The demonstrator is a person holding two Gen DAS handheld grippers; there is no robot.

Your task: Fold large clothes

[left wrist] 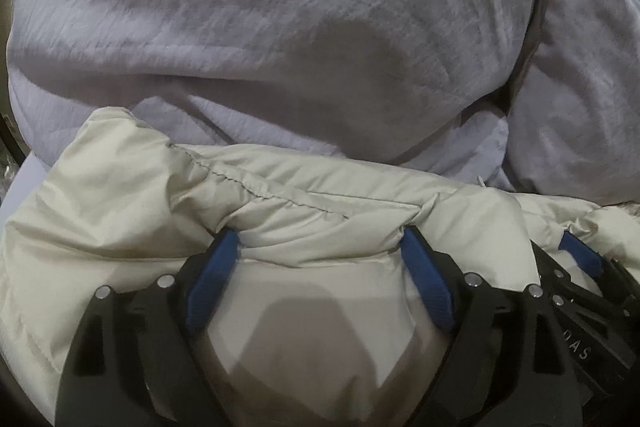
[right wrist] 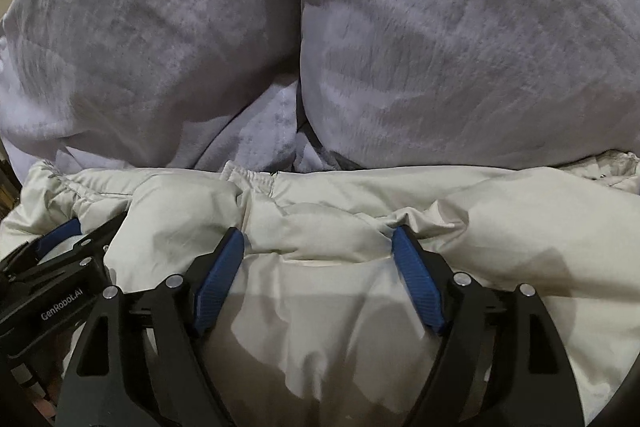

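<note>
Jacket (left wrist: 132, 187), cream and puffy with quilted seams, lies bunched before me against grey crinkled bedding (left wrist: 280, 27). I judge I am pressing a fold flat or letting go of it. My left gripper (left wrist: 320, 239) stands spread wide, its blue ribbed pads (left wrist: 212, 283) sunk into the padding, pinching nothing. My right gripper (right wrist: 318, 237), just beside it, is equally wide, straddling a soft ridge without clamping it. An elastic hem (right wrist: 256, 181) shows at the far edge. Next, I think, I need a fresh grip on an outer edge; the slick shell may slide.
</note>
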